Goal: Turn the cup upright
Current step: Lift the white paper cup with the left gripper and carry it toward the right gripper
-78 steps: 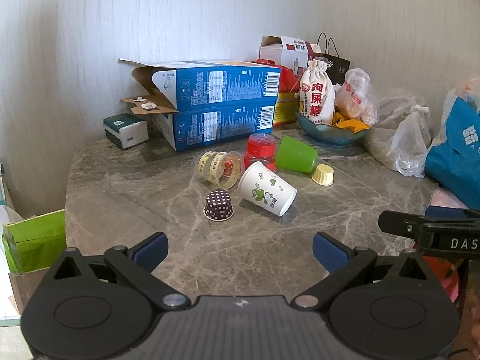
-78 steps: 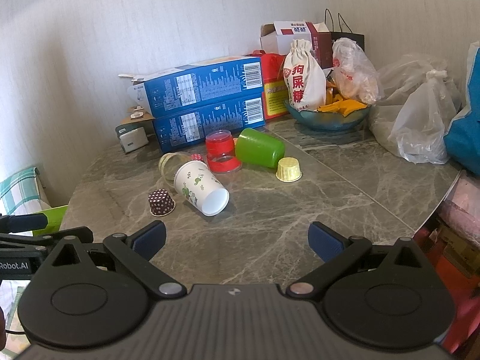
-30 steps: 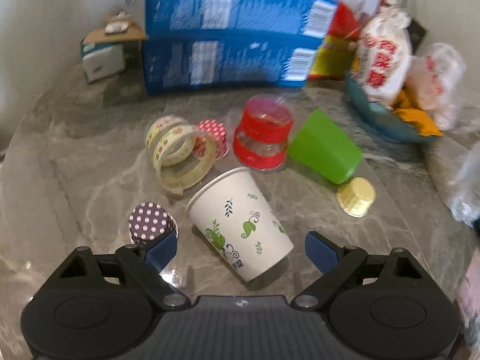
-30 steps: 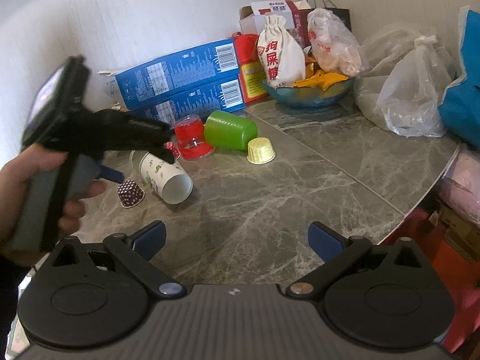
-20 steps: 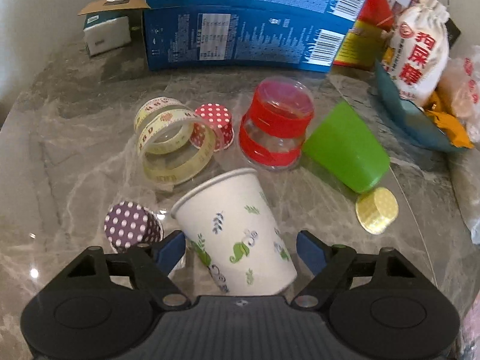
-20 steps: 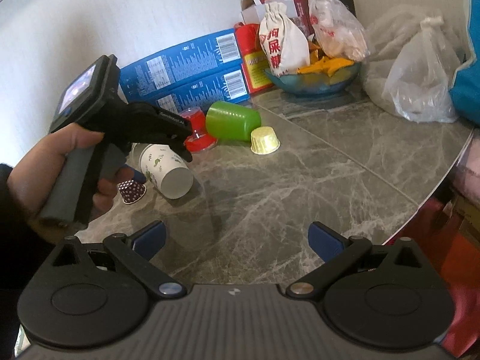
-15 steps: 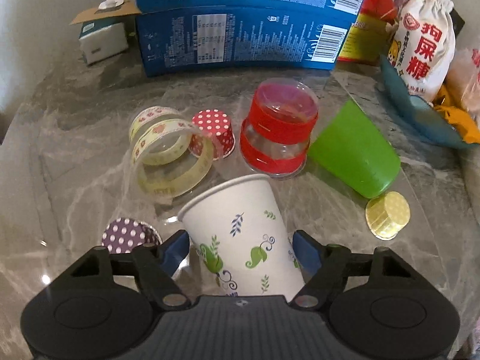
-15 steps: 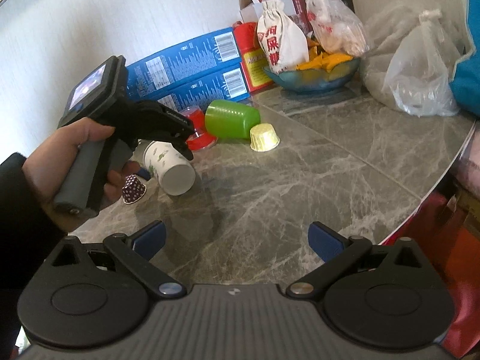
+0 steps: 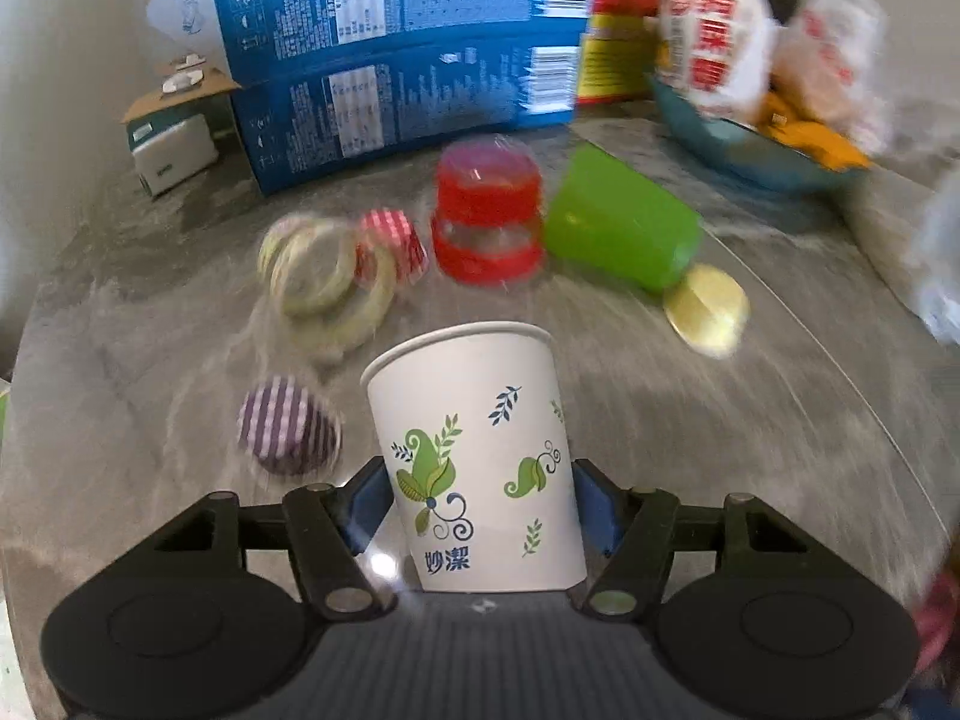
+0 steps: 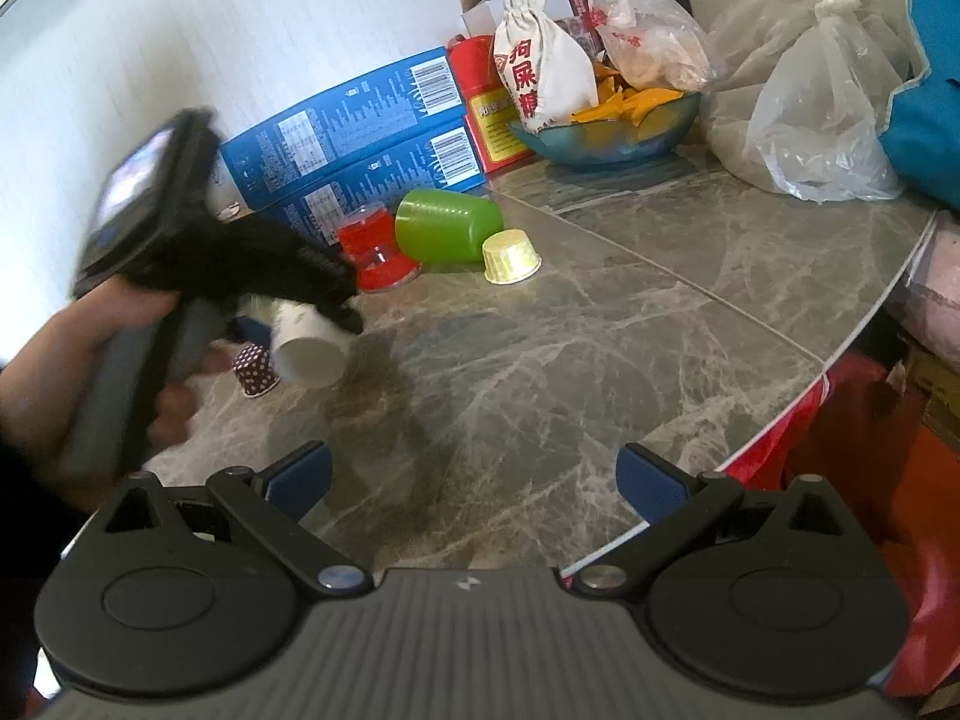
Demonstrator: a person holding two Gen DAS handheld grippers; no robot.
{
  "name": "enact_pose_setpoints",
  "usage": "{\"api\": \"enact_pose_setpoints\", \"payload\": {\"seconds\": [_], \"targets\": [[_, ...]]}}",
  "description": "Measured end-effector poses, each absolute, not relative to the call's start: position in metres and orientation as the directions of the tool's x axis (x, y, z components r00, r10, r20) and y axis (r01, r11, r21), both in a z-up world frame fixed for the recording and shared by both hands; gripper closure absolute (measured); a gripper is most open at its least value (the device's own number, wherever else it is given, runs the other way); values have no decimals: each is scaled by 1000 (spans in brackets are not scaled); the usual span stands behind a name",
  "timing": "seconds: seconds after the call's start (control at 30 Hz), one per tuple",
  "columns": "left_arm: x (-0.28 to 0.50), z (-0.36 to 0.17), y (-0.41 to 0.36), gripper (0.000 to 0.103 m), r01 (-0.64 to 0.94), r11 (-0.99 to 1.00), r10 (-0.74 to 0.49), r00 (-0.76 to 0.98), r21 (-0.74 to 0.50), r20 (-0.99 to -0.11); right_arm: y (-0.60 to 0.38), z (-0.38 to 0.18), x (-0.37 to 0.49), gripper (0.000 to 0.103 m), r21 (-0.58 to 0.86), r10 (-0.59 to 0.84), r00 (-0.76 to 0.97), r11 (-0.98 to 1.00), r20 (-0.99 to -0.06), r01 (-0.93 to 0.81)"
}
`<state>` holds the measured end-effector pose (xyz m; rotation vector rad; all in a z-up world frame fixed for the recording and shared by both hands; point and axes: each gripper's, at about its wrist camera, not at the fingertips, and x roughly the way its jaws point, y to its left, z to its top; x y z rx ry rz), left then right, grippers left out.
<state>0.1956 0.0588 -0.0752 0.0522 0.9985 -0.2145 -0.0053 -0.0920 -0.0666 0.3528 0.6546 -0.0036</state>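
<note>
One white leaf-printed paper cup (image 9: 480,456) sits clamped in the left gripper (image 9: 477,504) jaws, bottom centre; three small cupcake liners, one green plastic cup (image 9: 621,234) crowd the grey marble counter (image 10: 600,360). Right gripper (image 10: 474,474) jaws wide, empty.

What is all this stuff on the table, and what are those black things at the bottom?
Paper cup: 1, white with green leaves, between the left gripper's fingers.
Green cup: 1, on its side, mid-table.
Red jar: 1, beside the green cup.
Cupcake liners: 3, purple, red, yellow, scattered near the cups.
Tape rolls: 2, yellowish, left of the jar.
Blue boxes: 2, stacked at the wall.
Bowl: 1, blue, at the back.
Left gripper: black, shut on the paper cup.
Right gripper: black, open, holding nothing.
</note>
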Motion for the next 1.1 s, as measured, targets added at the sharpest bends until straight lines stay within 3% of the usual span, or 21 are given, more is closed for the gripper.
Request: {"api": "enact_pose_setpoints", "payload": {"seconds": [0.33,0.87,1.0,1.1], "targets": [[92,-75,115,35,273,961,-186,496,-51,-848,-72,-70,-30,1,318,109,773,940,-625,125],[65,-99,123,35,336,938,-251,472,-91,-845,-47,-61,-45,1,257,57,755,955,-653,149],[66,-103,128,26,331,938,-259,471,-104,-843,-44,-62,-43,1,252,58,751,957,-658,147],[67,-103,136,26,316,939,-279,471,-135,-837,-44,-63,-39,1,255,59,744,955,-665,152]]}}
